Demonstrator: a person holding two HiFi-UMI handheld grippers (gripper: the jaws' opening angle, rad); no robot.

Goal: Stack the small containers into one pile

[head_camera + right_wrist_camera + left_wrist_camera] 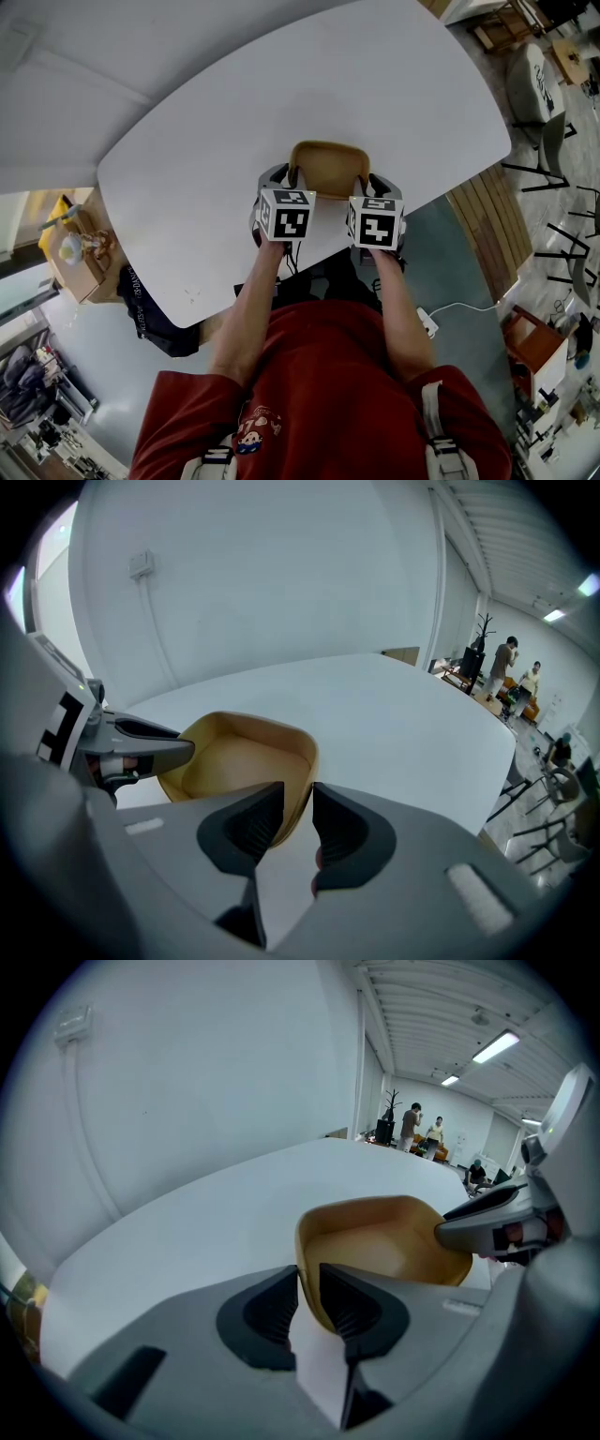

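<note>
One tan, rounded-square container (328, 161) stands on the white table (281, 94) near its front edge; whether others are nested in it I cannot tell. My left gripper (279, 176) straddles its left rim. In the left gripper view the container's wall (384, 1241) runs between the jaws of the left gripper (309, 1283), with a slim gap beside it. My right gripper (377, 183) straddles the right rim. In the right gripper view the container (239, 761) sits the same way in the right gripper (298, 803). Both grippers are open.
The table's front edge (309, 262) lies just under my forearms. A cardboard box (77, 258) and a dark bag (141, 305) sit on the floor to the left, with chairs (539, 94) to the right. People (412, 1124) stand far across the room.
</note>
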